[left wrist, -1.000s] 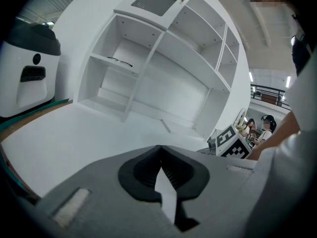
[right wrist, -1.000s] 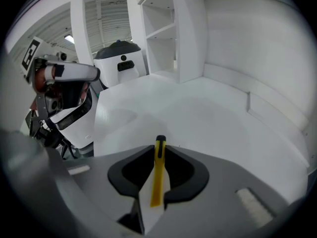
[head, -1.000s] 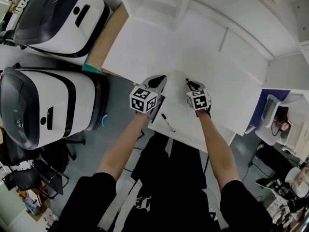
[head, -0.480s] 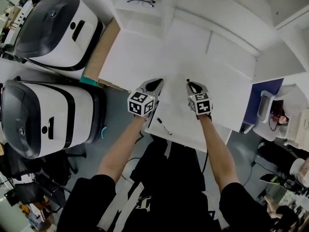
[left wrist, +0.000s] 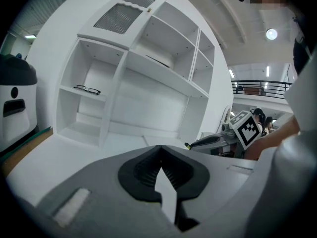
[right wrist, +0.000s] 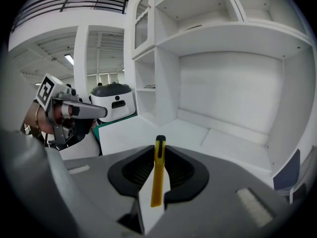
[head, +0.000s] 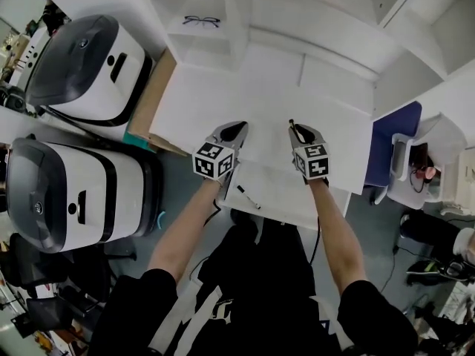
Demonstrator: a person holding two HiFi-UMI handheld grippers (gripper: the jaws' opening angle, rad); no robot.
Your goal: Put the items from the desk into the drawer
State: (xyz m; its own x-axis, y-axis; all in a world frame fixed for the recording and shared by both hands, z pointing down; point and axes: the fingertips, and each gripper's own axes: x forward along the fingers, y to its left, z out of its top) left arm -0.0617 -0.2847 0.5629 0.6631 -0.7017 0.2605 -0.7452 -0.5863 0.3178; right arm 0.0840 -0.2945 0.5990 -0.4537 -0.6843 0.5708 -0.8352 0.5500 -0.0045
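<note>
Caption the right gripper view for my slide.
Right gripper clamps a slim yellow, black-tipped tool above the white desk.

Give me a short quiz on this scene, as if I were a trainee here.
1. True or false: the left gripper grips an item.
2. What does the right gripper clamp? A) a slim yellow tool B) a cup C) a spoon
3. Fill in: the glasses lie on a ____.
Key: 1 false, its jaws meet on nothing; 2 A; 3 shelf.

Slim yellow tool [right wrist: 157,182] clamped in right hand-held gripper [right wrist: 158,151]; black marker [head: 249,197] on desk [head: 312,102] edge.
</note>
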